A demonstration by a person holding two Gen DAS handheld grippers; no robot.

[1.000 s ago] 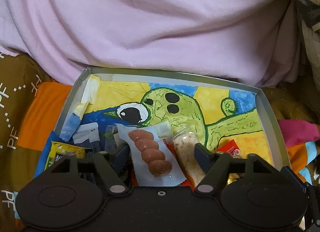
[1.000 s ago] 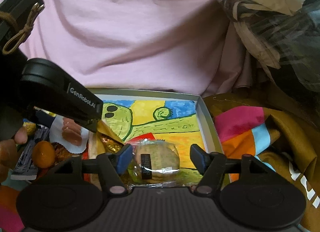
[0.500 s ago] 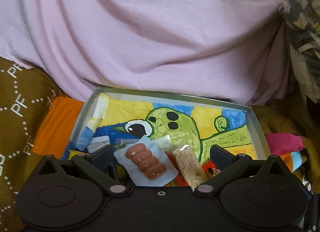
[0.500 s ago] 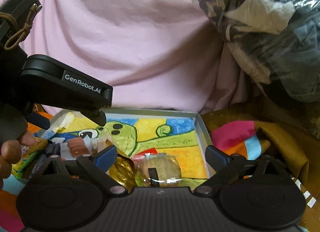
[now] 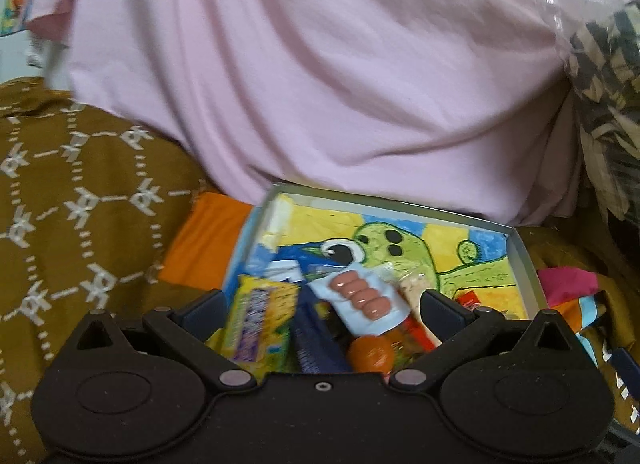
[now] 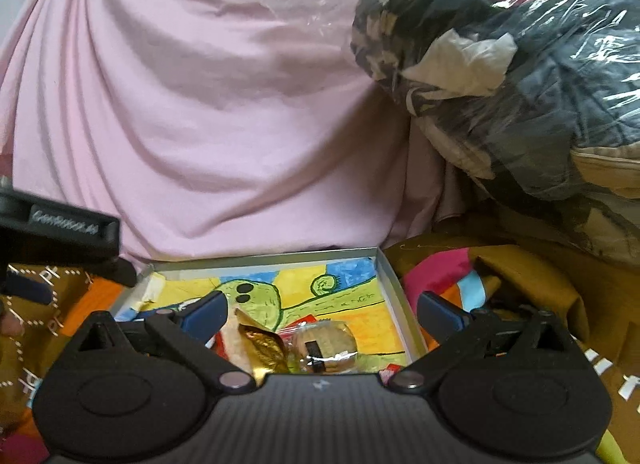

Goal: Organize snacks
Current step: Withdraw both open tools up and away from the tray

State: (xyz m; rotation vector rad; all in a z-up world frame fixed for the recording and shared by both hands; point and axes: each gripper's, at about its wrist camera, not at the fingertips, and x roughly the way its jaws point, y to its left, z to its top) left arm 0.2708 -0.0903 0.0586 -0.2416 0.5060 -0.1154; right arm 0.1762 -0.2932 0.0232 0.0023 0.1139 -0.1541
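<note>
- Grey card formed the shallow box, whose floor carried a painted green creature on yellow and blue; it lay on a brown patterned blanket in front of a pink sheet.
- Left tool was spread wide and held nothing, poised over the near left part of the box.
- Between its fingers lay a pale blue sausage packet, a yellow snack pack to the left, a dark blue wrapper and an orange round snack nearest the camera.
- Right tool was likewise spread wide and gripped nothing, above the near right part of the box.
- Between its fingers sat a clear-wrapped cookie, with a gold foil wrapper just beside it on the left.
- A clear plastic bag of clothes was piled at the upper right, well apart from the snacks.
</note>
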